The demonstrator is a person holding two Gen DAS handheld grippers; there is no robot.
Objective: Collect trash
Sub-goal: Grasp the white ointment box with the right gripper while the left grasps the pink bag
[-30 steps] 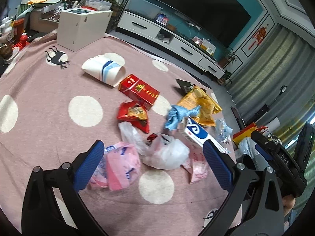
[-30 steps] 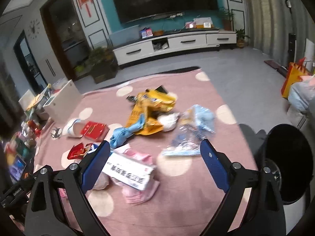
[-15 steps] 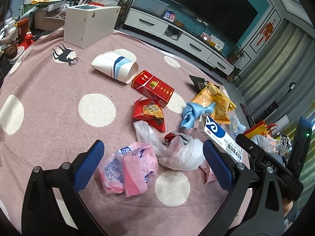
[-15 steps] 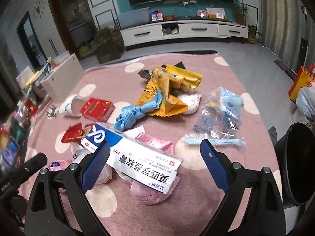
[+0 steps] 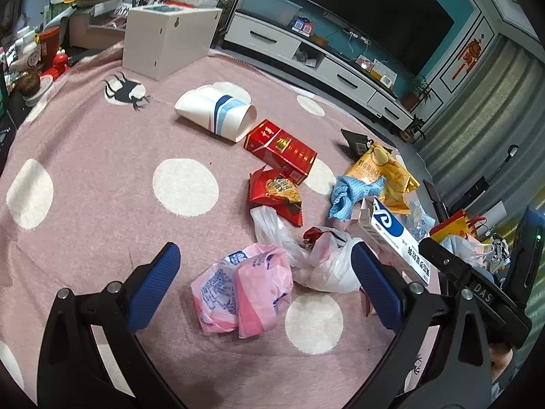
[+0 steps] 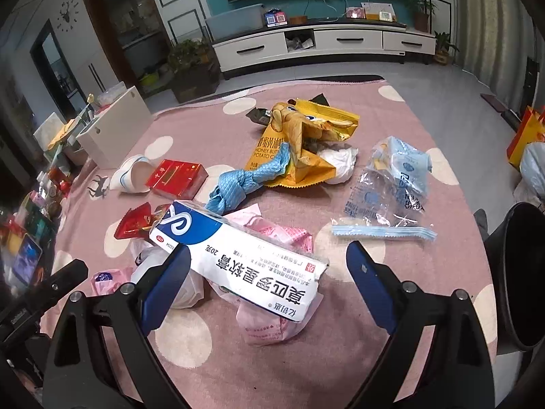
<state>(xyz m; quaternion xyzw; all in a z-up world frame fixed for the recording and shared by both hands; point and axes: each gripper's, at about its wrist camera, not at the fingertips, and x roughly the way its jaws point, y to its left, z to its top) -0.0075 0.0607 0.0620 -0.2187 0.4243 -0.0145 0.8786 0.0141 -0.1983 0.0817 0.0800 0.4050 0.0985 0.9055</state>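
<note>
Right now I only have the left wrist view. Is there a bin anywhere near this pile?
Observer: Yes, a black bin stands just to the right of the right gripper.
Operator: Is that gripper holding anything?
Observer: No, its jaws are open. The white and blue box lies just ahead of them, resting on a pink packet.
Operator: Is anything hidden behind the yellow chip bag?
Observer: A crumpled white tissue lies against the yellow chip bag, partly under its edge.
</note>
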